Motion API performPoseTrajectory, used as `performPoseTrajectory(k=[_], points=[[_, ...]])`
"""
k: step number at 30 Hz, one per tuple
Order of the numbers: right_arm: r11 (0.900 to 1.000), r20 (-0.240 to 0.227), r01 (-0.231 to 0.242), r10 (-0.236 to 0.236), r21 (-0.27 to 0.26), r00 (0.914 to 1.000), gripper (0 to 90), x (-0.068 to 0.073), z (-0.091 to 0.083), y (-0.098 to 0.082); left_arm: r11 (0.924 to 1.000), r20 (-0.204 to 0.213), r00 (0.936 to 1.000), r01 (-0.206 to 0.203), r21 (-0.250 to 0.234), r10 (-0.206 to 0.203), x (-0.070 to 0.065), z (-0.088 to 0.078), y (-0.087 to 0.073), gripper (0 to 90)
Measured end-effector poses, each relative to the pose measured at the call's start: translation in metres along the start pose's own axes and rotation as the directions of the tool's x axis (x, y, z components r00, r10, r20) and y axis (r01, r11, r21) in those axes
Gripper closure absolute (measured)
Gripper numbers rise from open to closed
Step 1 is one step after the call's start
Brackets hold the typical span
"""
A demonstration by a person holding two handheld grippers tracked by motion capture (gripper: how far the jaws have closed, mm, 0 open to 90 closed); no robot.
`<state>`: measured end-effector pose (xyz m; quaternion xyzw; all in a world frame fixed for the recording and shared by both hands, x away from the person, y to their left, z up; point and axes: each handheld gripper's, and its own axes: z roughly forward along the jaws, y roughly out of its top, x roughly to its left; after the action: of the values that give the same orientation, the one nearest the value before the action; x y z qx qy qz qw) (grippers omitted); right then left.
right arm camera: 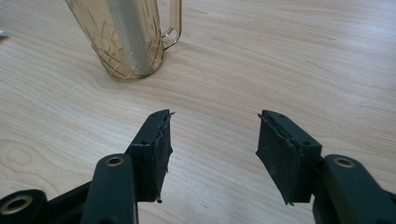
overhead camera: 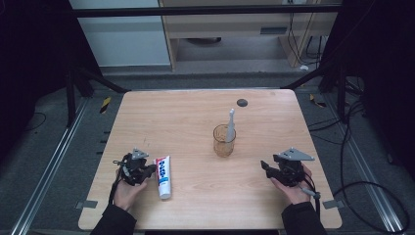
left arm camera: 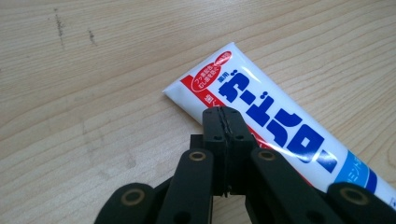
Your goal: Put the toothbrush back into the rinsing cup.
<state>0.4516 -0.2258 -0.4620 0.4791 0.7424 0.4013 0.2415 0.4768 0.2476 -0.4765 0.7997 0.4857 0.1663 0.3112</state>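
Your left gripper (left arm camera: pixel 225 114) is closed, empty, over the soft, squashy white-red-and-blue toothpaste tube (left arm camera: pixel 280 126); grab mid-body. Right gripper (right arm camera: pixel 212 140) half-open.

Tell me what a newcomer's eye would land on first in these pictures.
The white toothpaste tube with red and blue print, lying near the table's front left edge beside the shut left gripper. Next, the amber cup at mid-table with a grey toothbrush standing in it, ahead of the open right gripper.
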Motion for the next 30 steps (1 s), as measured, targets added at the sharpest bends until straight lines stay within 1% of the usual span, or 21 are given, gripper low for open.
performPoseTrajectory(k=[5, 6, 11, 12, 14, 17, 19, 25, 30], points=[[1.000, 0.015, -0.019, 0.018, 0.014, 0.9997, 44.7, 0.001, 0.009, 0.003, 0.9999, 0.002, 1.0000, -0.008, 0.006, 0.008, -0.002, 0.004, 0.003, 89.2], [1.000, 0.019, -0.013, 0.013, 0.013, 0.9997, 44.7, 0.001, 0.012, 0.003, 0.9999, 0.004, 0.9999, -0.013, 0.007, 0.013, -0.003, 0.004, 0.003, 89.2], [0.999, 0.035, -0.026, 0.025, 0.029, 0.9991, 44.8, 0.001, 0.019, 0.004, 0.9999, 0.010, 0.9999, -0.013, 0.007, 0.013, -0.002, 0.004, 0.004, 89.2], [0.999, 0.047, -0.025, 0.024, 0.033, 0.9986, 44.9, 0.000, 0.020, 0.004, 0.9999, 0.012, 0.9999, -0.011, 0.007, 0.011, -0.003, 0.004, 0.003, 89.2], [0.999, 0.062, -0.032, 0.030, 0.028, 0.9976, 44.9, -0.003, 0.019, 0.004, 1.0000, 0.010, 0.9999, -0.004, 0.004, 0.004, -0.004, 0.003, 0.004, 89.2], [0.999, 0.083, -0.051, 0.049, 0.019, 0.9953, 45.2, -0.008, 0.018, 0.002, 0.9999, 0.006, 0.9999, -0.009, 0.006, 0.009, -0.005, 0.002, 0.004, 89.2], [0.999, 0.092, -0.050, 0.048, 0.018, 0.9946, 45.2, -0.010, 0.016, 0.001, 0.9999, 0.008, 0.9999, -0.011, 0.001, 0.011, -0.006, 0.002, 0.005, 89.2], [0.998, 0.096, -0.066, 0.065, 0.007, 0.9933, 45.1, -0.014, 0.013, 0.003, 1.0000, 0.019, 0.9998, -0.004, -0.003, 0.004, -0.004, 0.002, 0.006, 89.3], [0.998, 0.101, -0.057, 0.056, 0.000, 0.9933, 44.7, -0.016, 0.009, 0.003, 0.9999, 0.030, 0.9995, -0.013, -0.005, 0.013, -0.006, 0.003, 0.006, 89.4]])
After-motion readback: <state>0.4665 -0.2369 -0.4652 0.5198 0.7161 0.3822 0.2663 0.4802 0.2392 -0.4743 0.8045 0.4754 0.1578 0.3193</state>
